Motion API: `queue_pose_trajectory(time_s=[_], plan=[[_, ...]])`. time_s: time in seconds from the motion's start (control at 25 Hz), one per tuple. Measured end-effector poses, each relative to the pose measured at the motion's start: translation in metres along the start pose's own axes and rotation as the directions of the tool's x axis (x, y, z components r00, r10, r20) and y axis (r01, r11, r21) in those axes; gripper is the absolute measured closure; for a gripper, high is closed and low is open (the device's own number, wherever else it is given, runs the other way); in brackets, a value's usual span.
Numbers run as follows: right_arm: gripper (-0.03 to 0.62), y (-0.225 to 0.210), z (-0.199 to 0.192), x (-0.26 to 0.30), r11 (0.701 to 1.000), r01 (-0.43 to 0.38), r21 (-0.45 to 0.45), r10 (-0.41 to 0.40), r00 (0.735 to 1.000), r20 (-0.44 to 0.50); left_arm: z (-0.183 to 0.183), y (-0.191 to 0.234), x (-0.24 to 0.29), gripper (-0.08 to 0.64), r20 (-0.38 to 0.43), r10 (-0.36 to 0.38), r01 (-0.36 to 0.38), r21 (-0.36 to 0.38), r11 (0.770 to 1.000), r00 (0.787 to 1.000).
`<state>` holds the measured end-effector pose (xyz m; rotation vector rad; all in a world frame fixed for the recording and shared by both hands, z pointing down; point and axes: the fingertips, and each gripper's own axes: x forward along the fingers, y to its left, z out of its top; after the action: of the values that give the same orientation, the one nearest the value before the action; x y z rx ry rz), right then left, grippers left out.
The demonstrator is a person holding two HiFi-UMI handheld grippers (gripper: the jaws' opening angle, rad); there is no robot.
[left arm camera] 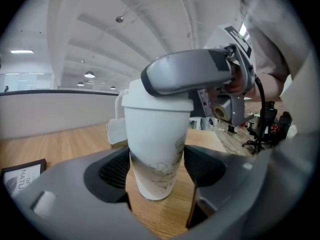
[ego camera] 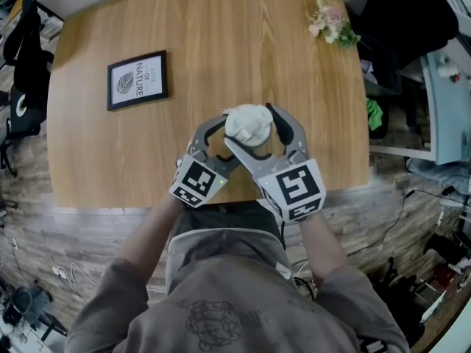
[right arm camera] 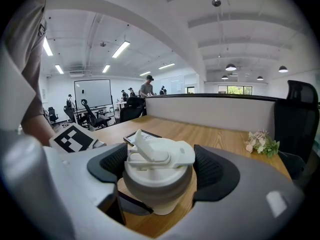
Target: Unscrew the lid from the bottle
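A white bottle [left arm camera: 155,149] with a faint grey print stands slightly tilted near the table's front edge. Its white flip-top lid [ego camera: 248,122] sits on top. My left gripper [left arm camera: 155,166] is shut on the bottle's body, a pad against each side. My right gripper [right arm camera: 160,171] is closed around the lid [right arm camera: 160,156], its pads against the lid's rim. In the head view the right gripper [ego camera: 254,132] crosses over the left gripper [ego camera: 234,140] at the bottle. In the left gripper view one grey finger of the right gripper [left arm camera: 190,74] wraps the lid.
A framed "nature" picture [ego camera: 137,79] lies on the wooden table [ego camera: 221,35] to the left. A small bunch of flowers [ego camera: 333,22] sits at the far right corner. A black chair [right arm camera: 300,114] stands beyond the table's right side.
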<state>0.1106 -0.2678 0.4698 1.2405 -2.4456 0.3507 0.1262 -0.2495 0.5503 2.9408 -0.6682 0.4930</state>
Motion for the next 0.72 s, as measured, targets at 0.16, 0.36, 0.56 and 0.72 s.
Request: queue_pose_trajectory(time_s=[0.16,0.36,0.56,0.72], plan=[[0.183,0.001,0.001,0.001,1.000,-0.029,-0.009,0.029,1.000,-0.002,0.000,0.001,0.000,0.224,-0.008,-0.018,0.018,-0.005,1.000,1.000],[0.183,0.008,0.003,0.004,0.980,-0.190,-0.056,0.188,0.982,-0.028,-0.001,0.003,-0.003,0.229,-0.009,-0.041,0.040,-0.014,0.999,0.999],[0.183,0.016,0.004,0.002,0.897,-0.417,-0.146,0.411,0.909,-0.073,-0.001,0.002,-0.005,0.230,0.009,-0.091,0.091,0.008,0.996,0.996],[0.183,0.018,0.000,-0.005,0.809,-0.556,-0.191,0.549,0.831,-0.094,-0.001,-0.002,-0.003,0.232,0.003,-0.133,0.133,0.052,0.990,0.991]])
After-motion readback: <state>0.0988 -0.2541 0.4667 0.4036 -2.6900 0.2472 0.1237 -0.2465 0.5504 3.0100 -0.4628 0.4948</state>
